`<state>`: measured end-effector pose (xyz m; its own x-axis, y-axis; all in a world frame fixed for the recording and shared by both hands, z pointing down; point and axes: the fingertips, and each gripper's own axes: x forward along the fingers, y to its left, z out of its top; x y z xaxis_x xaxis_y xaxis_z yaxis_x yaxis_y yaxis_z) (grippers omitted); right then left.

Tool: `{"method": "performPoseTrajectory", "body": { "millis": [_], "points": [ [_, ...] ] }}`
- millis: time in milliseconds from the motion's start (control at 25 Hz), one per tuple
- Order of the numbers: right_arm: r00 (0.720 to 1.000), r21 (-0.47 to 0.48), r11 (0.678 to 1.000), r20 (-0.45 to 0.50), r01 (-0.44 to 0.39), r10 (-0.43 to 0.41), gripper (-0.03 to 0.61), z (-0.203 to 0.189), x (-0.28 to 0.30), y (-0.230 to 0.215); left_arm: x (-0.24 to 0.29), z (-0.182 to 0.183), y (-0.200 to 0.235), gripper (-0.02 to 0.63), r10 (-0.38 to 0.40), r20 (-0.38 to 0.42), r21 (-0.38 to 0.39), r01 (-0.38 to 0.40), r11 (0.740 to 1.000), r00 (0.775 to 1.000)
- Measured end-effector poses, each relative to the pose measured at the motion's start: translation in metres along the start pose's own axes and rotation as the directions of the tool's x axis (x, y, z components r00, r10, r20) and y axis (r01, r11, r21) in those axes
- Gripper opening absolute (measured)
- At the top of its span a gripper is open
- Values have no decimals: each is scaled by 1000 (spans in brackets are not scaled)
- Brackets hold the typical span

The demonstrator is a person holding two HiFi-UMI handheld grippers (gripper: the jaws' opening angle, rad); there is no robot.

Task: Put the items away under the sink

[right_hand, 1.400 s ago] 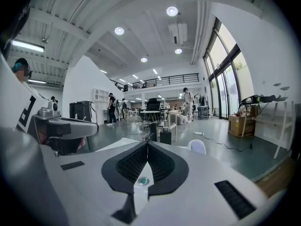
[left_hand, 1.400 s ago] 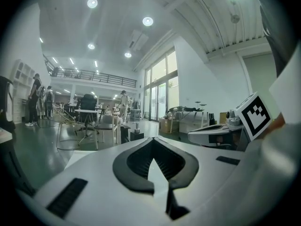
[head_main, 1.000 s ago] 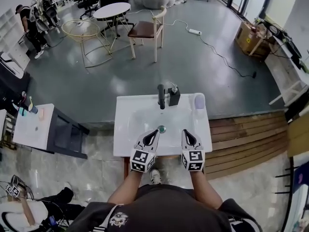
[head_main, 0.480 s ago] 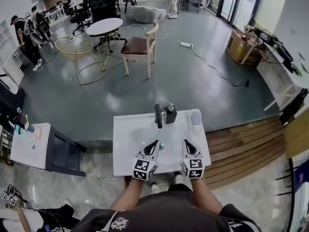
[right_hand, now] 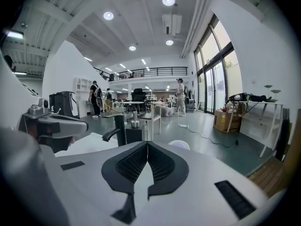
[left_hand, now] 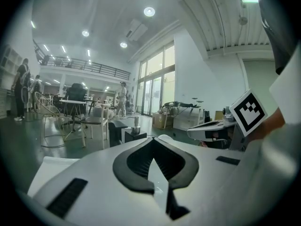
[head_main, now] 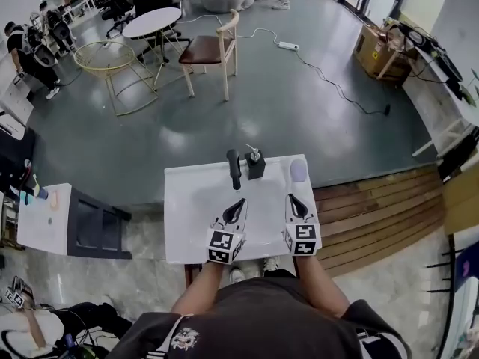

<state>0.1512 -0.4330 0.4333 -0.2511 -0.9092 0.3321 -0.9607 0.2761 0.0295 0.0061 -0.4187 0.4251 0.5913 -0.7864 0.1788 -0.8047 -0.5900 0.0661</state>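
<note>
Left tongs (head_main: pixel 239 203) and right tongs (head_main: pixel 293 199) closed, empty, over the sink (head_main: pixel 188 200) by its front edge, faucet (head_main: pixel 234 169) apart ahead.

Glossy white, matt black, polished grey
The sink (head_main: pixel 187 212) looks smooth glossy white, its faucet (head_main: pixel 234 169) matt black, the soap dispenser (head_main: pixel 255 165) black with a shiny metal pump. Left gripper (head_main: pixel 238 203) and right gripper (head_main: pixel 293 199): smooth white plastic, ribbed black pads (right_hand: pixel 134 163). Floor (head_main: pixel 299 103) polished, reflective; decking (head_main: pixel 374 208) bare wood.

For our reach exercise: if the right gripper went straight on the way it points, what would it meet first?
Probably the pale rounded item at the back of the sink, just ahead of the right gripper; it may pass between that and the soap dispenser.
</note>
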Motion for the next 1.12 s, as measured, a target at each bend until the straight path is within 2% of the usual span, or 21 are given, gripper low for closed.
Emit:
{"method": "performPoseTrajectory", "body": {
  "millis": [320, 360, 480, 760, 1000, 1120],
  "points": [
    [995, 19, 1000, -94, 16, -14, 28, -28, 34, -40, 40, -16, -14, 6, 8, -53, -14, -9, 1000, 999],
    [995, 16, 1000, -104, 12, -10, 45, -30, 40, -44, 44, -17, -13, 6, 14, -60, -15, -15, 1000, 998],
    [990, 15, 1000, -139, 2, 0, 227, -36, 54, -54, 52, -22, -10, 6, 34, -85, -23, -36, 999, 996],
    [975, 34, 999, -222, 23, -15, 400, -58, 93, -84, 72, -45, -2, 6, 63, -121, -42, -68, 997, 991],
    [936, 38, 999, -351, 10, 4, 453, -91, 129, -96, 85, -57, 1, 6, 74, -151, -44, -81, 996, 986],
    [922, 41, 999, -386, -1, 17, 463, -98, 144, -100, 87, -65, 2, 6, 82, -166, -49, -91, 995, 983]
  ]
}}
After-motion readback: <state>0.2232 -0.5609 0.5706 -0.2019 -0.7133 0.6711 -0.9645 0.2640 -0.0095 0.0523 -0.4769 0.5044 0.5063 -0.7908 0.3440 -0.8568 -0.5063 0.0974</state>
